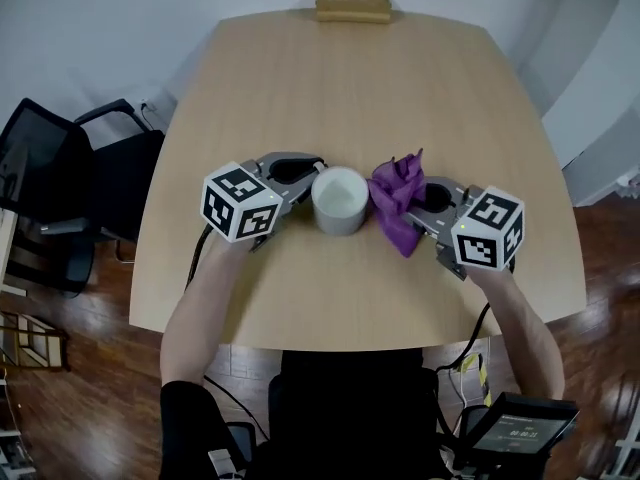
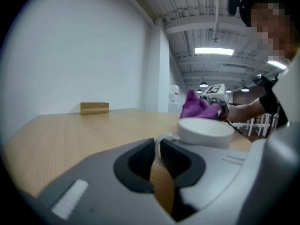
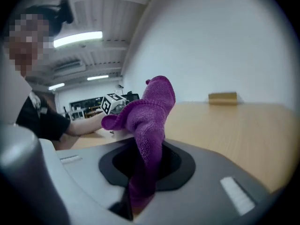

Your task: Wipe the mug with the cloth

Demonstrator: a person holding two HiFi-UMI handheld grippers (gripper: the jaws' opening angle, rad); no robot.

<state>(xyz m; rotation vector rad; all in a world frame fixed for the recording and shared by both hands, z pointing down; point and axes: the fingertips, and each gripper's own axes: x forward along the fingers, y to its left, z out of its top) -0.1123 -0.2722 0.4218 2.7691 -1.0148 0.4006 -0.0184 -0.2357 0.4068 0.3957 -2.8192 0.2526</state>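
A white mug [image 1: 340, 200] stands upright near the middle of the wooden table [image 1: 350, 88]. My left gripper [image 1: 308, 172] lies at its left side, and its jaws are shut on the mug's thin handle [image 2: 161, 140]. The mug's rim [image 2: 206, 128] shows just past the jaws in the left gripper view. My right gripper [image 1: 420, 206] sits to the mug's right, shut on a purple cloth [image 1: 398, 196]. The cloth [image 3: 149, 125] rises out of the jaws and bunches against the mug's right side.
A brown block [image 1: 353, 5] rests at the table's far edge. A black office chair [image 1: 70, 193] stands left of the table, over wooden floor. Bare tabletop stretches beyond the mug.
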